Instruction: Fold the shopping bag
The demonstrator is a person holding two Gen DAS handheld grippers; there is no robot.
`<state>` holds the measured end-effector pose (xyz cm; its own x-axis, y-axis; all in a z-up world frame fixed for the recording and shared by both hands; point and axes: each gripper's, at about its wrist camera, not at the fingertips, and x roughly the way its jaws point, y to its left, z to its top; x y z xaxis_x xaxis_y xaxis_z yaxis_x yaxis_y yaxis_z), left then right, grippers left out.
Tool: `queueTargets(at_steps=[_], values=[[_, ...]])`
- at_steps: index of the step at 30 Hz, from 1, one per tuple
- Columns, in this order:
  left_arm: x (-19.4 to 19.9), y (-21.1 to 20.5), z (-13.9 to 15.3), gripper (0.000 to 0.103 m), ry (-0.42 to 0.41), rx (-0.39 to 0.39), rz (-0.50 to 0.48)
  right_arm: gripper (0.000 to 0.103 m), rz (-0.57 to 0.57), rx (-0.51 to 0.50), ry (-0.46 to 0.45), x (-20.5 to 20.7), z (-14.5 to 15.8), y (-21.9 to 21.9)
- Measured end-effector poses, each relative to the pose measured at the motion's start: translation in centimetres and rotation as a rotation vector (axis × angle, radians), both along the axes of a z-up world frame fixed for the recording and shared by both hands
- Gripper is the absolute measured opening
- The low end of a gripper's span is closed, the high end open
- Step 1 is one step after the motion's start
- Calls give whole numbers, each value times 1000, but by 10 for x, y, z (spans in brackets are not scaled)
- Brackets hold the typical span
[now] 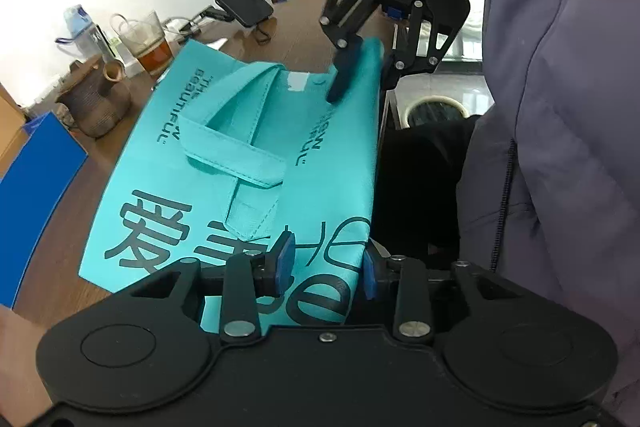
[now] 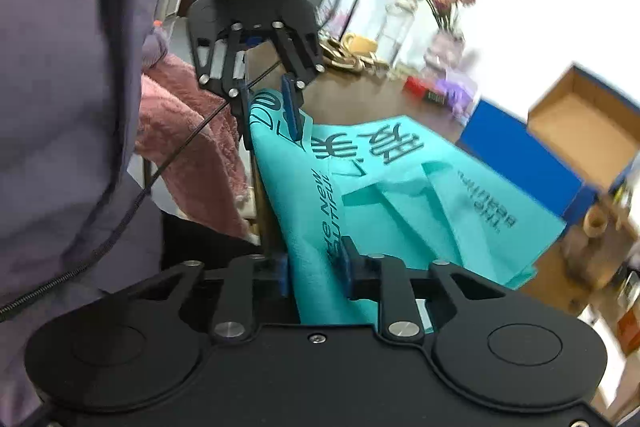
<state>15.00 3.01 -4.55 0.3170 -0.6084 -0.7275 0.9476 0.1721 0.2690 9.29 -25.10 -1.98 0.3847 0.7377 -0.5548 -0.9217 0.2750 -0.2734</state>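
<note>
Two tongs [image 1: 326, 263] [image 2: 316, 271] round teal bag [image 1: 248, 147] edge

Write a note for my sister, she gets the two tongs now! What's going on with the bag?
Left tongs: open around one near-edge corner of the teal shopping bag; whether they pinch it is unclear.
Right tongs: open around the other end of that near edge, fabric between the pads.
The bag lies mostly flat on the brown table, handles resting on top, with the near edge lifted at the table's rim.
Done: bag laid out, both ends of one edge reached.
Left: probably carry that edge over to the far side, press flat, then fold again.
</note>
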Motion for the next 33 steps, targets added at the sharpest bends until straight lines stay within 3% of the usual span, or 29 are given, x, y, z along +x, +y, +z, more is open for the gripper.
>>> queueTargets(at_steps=[6,11,13,17,18,22,28,33], values=[[-16,9,-7,37,-106,-78,-65,21,29,29,90,7,7,-14],[-15,19,-16,40,-150,-129,-182,21,64,24,143,21,9,-17],[-16,22,-22,48,-201,-155,-155,21,76,28,157,25,10,-17],[-33,24,-42,49,-350,-172,-159,21,79,68,231,34,9,-24],[-34,23,-42,48,-346,-176,-156,21,81,74,239,34,9,-25],[-28,18,-41,39,-265,-217,-98,22,90,83,281,43,9,-28],[0,28,-24,29,54,-318,70,23,66,129,349,57,8,-29],[27,36,-12,24,274,-367,140,23,7,252,481,69,1,-41]])
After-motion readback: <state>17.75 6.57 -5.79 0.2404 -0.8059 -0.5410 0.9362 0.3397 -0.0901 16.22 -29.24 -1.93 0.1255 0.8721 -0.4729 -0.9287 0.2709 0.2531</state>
